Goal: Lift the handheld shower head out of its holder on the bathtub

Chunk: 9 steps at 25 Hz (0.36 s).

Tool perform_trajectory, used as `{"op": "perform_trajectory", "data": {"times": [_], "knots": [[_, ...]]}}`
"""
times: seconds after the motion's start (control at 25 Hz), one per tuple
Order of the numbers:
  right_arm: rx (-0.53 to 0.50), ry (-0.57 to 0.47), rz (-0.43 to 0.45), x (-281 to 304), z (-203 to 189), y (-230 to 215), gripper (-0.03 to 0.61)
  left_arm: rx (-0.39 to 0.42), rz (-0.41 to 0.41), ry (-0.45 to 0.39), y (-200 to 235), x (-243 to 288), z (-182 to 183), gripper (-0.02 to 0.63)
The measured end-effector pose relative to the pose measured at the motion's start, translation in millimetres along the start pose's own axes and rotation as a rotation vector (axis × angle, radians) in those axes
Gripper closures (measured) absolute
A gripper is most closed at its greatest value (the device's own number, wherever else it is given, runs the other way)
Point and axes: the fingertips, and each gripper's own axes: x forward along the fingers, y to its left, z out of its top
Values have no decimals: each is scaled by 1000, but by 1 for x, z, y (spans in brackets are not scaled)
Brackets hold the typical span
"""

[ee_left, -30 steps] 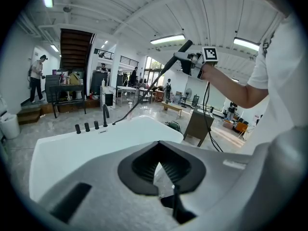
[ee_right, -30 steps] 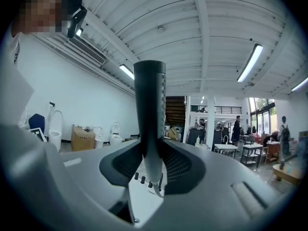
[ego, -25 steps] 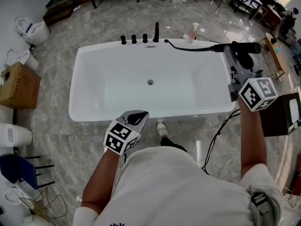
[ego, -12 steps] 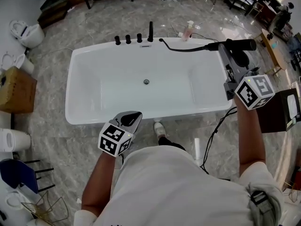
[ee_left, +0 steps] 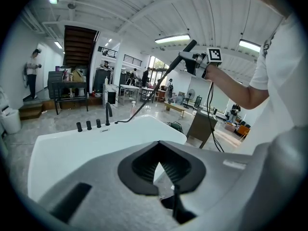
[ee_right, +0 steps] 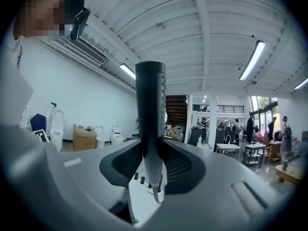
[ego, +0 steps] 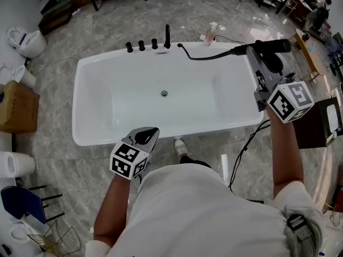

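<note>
**Head view.** The white bathtub (ego: 96,138) lies crosswise below the person. A row of taps (ego: 141,46) and a tall spout (ego: 167,36) stand on its far rim. The black shower head (ego: 271,46) is no longer on that rim. It hangs in the air over the tub's right end, lying roughly level and pinched at its handle by the right gripper (ego: 257,51). Its hose (ego: 209,56) runs in a loose curve back to the far rim beside the spout, so there seems to be slack for the lift. A pink bottle (ego: 213,33) stands on the floor beyond the far rim. The left gripper (ego: 149,135) hangs over the near rim, well away from the shower head. I judge it is kept out of the way, since one hand is enough for this job.

**Left gripper view.** The jaws of the left gripper (ee_left: 156,163) are pressed together at the tips with nothing between them. Beyond them the shower head (ee_left: 188,47) is held high over the tub's far corner, and the hose (ee_left: 148,94) slopes down to the rim.

**Right gripper view.** The right gripper (ee_right: 150,163) is clamped on the shower head (ee_right: 150,100), whose handle fills the gap between the pads. The grip sits on the slim handle, likely the firmest place to hold. The taps (ee_right: 142,179) show far below, so I judge the lift is essentially done.
</note>
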Motion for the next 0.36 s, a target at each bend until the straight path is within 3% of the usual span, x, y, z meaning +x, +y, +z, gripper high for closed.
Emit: {"op": "perform_trajectory", "data": {"times": [0.36], "knots": [[-11,-12,28,16,-4,-14,433,10,21,11,13,21,3,606]]}}
